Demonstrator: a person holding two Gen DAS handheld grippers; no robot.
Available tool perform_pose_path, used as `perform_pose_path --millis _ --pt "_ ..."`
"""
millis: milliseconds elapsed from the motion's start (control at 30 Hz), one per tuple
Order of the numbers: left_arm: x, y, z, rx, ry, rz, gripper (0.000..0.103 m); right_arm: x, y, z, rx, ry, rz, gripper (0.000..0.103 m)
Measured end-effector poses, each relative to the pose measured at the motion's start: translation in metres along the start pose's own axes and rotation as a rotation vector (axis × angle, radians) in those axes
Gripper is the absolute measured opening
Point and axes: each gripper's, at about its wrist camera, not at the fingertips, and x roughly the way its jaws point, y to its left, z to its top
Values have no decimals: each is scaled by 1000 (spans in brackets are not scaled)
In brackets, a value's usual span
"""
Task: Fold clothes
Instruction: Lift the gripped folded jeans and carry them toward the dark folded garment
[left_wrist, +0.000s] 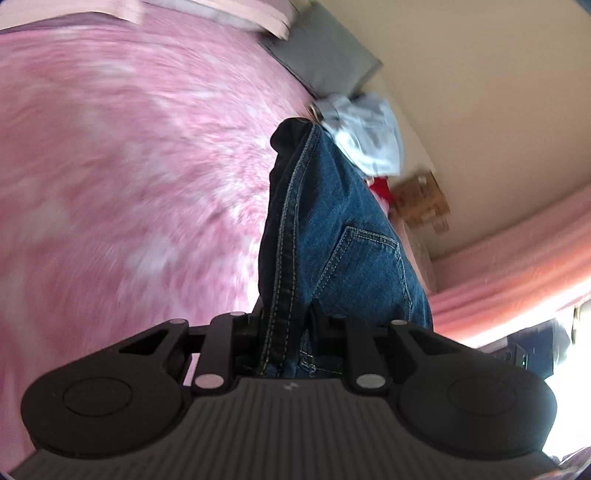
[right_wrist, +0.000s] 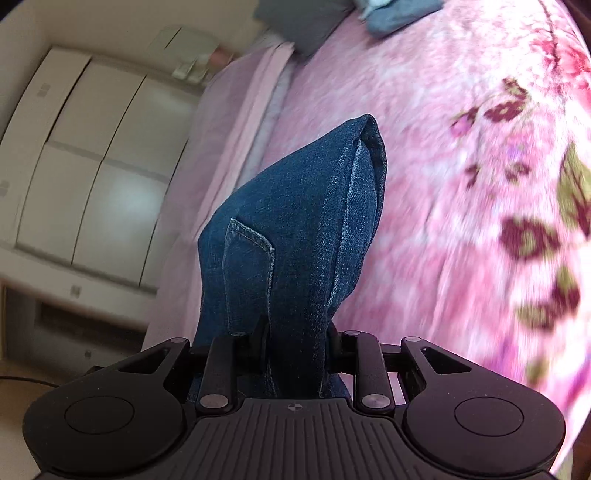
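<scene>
Evidently both tongs, left (left_wrist: 286, 325) and right (right_wrist: 295, 343), clamp the jeans (left_wrist: 325, 221) above a blurred pink bedspread (left_wrist: 129, 166).

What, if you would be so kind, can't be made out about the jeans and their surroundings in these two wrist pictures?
- Left wrist view: the left tongs have their pads buried in the jeans; the pink bedspread pattern is motion-blurred.
- Left wrist view: a pale garment and something red are blurred and partly behind the denim.
- Right wrist view: the right tongs have their pads covered by denim; the jeans' full shape is hidden.

Pink bedspread (left_wrist: 129, 166) open; pillow (left_wrist: 325, 55), pale garment (left_wrist: 365, 136) at edge.
</scene>
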Motion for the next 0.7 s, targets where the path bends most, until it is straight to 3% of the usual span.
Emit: perform_pose_path --millis 200,467,700 --pt "-85 -17 -100 -72 -132 42 16 -40 23 -63 -80 78 36 26" --pt "-203 -65 -232 -87 -214 80 16 -131 46 -181 -113 95 91 26" --pt "-269 -120 -283 -60 -200 80 16 -208 74 -255 -80 87 115 26"
